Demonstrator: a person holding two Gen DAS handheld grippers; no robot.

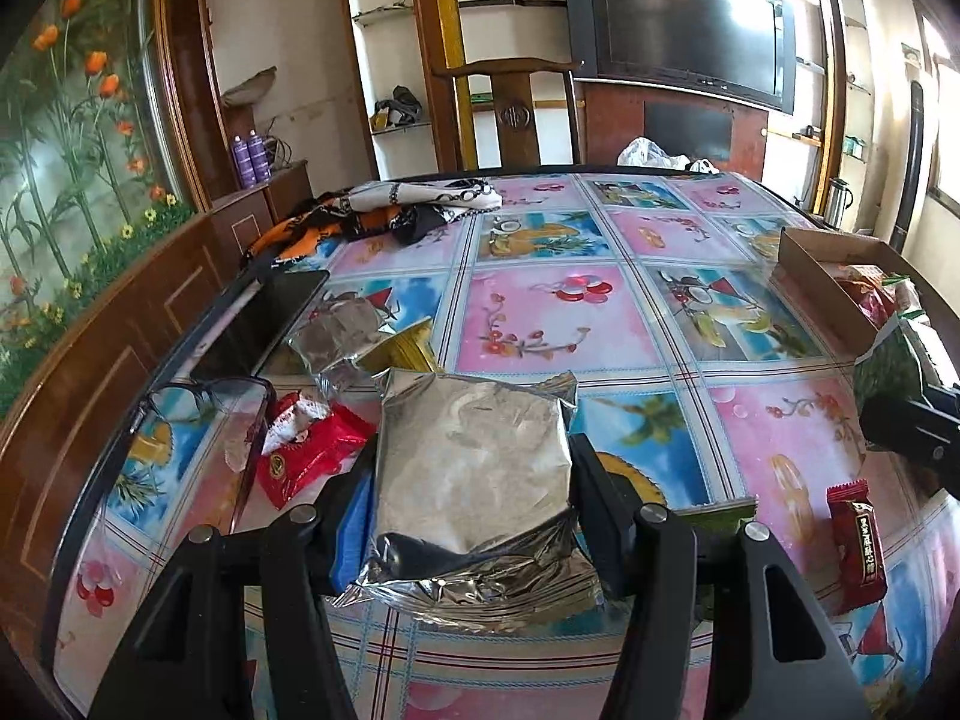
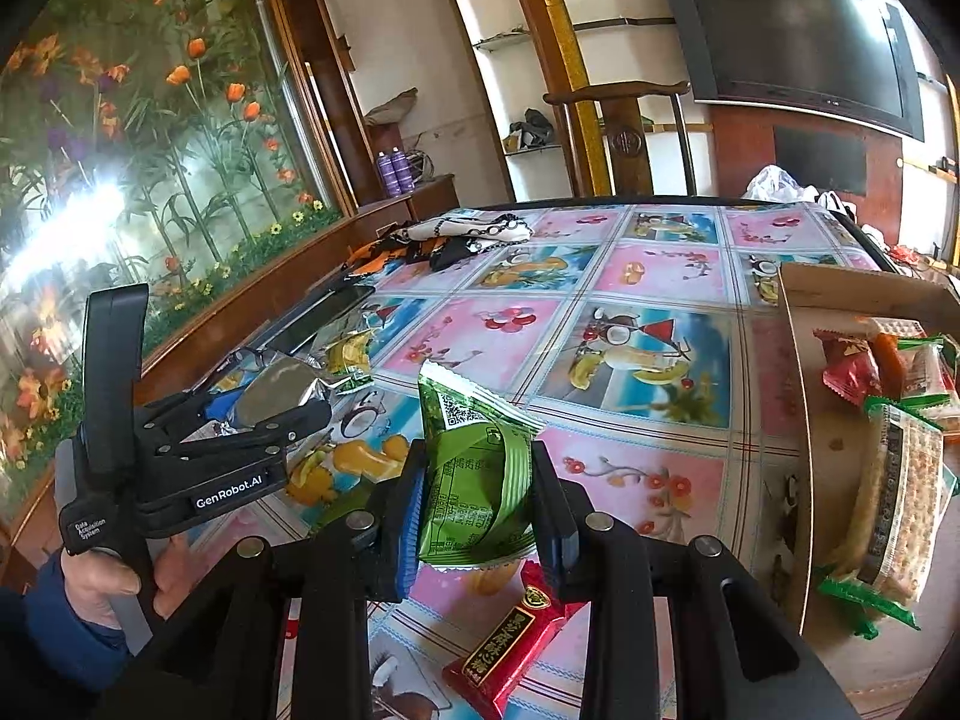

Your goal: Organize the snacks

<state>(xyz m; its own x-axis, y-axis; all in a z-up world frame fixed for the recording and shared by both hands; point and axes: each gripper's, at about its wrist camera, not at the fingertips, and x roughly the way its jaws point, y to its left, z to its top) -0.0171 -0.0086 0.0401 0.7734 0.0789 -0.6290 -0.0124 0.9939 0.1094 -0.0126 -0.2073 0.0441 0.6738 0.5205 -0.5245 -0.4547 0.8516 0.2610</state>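
Over the table (image 1: pixel 540 324) | left gripper (image 1: pixel 474 480) clamps silver packet (image 1: pixel 474 456) | right gripper (image 2: pixel 480 498) clamps green packet (image 2: pixel 474 474), beside box (image 2: pixel 798 408)

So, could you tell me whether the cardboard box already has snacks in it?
Yes: the cardboard box is open-topped, and several wrapped snacks lie inside it, red, green and clear packets among them.

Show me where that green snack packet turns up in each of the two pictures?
Left wrist view: green snack packet at the far right edge, beside the cardboard box.
Right wrist view: centre, pinched in the right hand-held gripper.
Shared landmark: the wall television, top right in both.
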